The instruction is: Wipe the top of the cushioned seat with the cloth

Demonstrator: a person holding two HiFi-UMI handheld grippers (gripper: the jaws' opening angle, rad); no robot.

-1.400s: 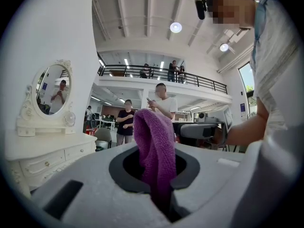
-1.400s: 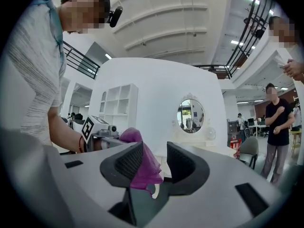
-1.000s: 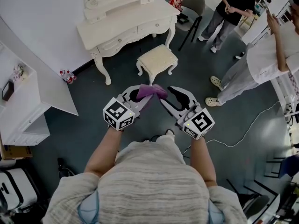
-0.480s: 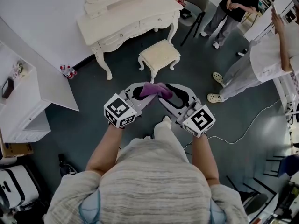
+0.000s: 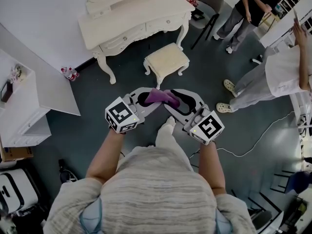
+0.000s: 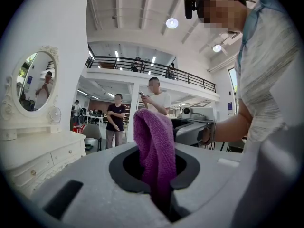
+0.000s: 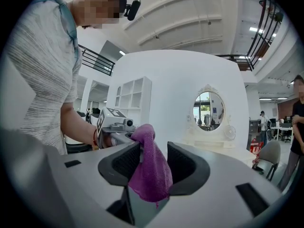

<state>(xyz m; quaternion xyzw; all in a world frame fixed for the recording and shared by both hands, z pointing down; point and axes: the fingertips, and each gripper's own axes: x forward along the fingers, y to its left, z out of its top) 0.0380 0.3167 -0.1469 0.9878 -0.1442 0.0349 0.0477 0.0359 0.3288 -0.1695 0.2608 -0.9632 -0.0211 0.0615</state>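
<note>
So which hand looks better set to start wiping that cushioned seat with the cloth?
Left gripper: its jaws are pinched shut on the cloth; the right gripper's jaws stand apart around it.

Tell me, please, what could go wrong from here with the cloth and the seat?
1. Only the left gripper pinches the purple cloth; the right gripper stands open around the hanging end, so a careless handover could drop it.
2. The cloth is bunched, so it may wipe only a strip of the cushioned seat, which is not yet reached.
</note>
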